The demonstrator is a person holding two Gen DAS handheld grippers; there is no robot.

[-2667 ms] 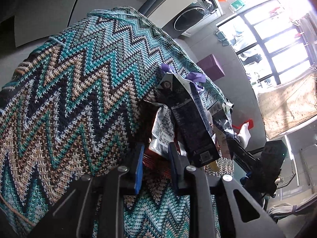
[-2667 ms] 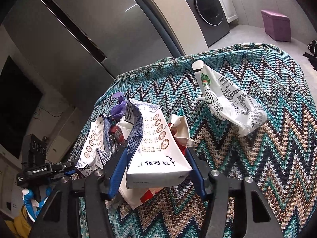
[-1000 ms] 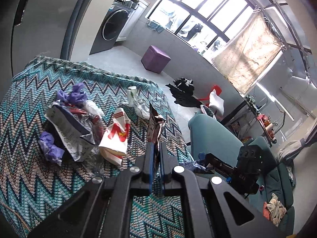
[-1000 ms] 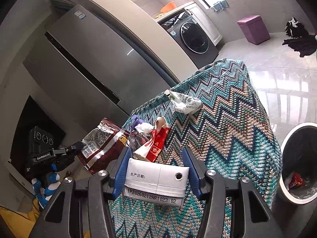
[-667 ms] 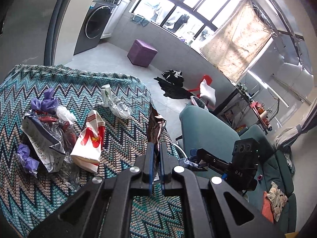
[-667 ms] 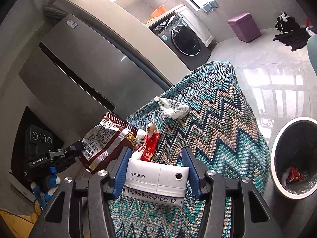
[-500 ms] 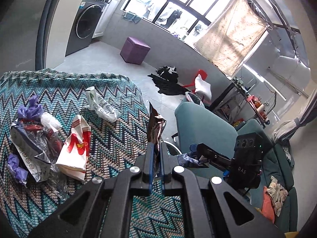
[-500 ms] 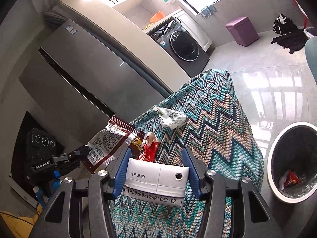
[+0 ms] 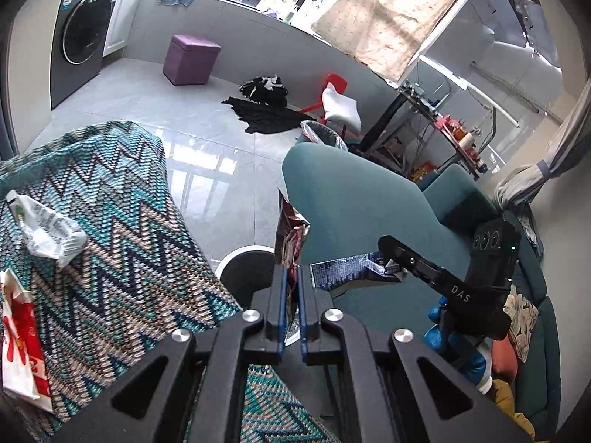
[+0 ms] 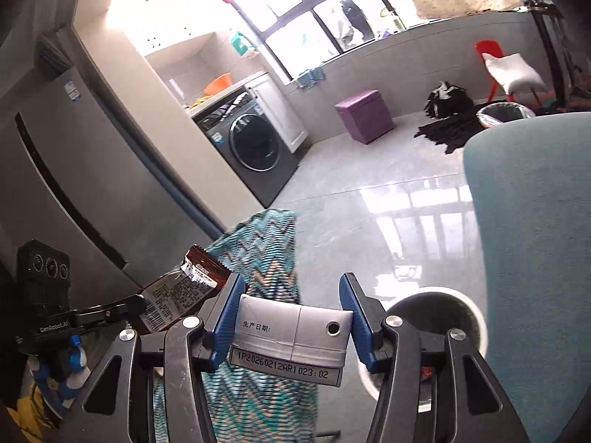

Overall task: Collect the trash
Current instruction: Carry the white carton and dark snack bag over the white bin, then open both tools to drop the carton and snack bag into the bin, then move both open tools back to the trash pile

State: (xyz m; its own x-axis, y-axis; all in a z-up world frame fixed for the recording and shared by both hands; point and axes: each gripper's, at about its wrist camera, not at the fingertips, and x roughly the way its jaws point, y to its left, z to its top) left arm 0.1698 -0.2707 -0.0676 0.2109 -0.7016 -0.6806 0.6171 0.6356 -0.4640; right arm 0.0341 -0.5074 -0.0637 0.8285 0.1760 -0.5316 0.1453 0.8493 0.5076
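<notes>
Wrappers feather-light, crinkly: my left gripper (image 9: pixel 290 288) clenches brown foil snack wrapper (image 9: pixel 291 232) by edge; right gripper (image 10: pixel 291 317) squeezes silver carton (image 10: pixel 291 336) across sides, crushable.

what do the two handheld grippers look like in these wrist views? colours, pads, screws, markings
Both are matt black two-finger units with cut-out triangular linkages and silver round screw heads. The left gripper has blue ribbed pads on the inner faces of its fingers; seen from the right wrist, its camera block reads "GenRobot.AI". The right gripper has the same blue pads; seen from the left wrist, it carries white "DAS" lettering and three lenses. Blue gloves show below both.
</notes>
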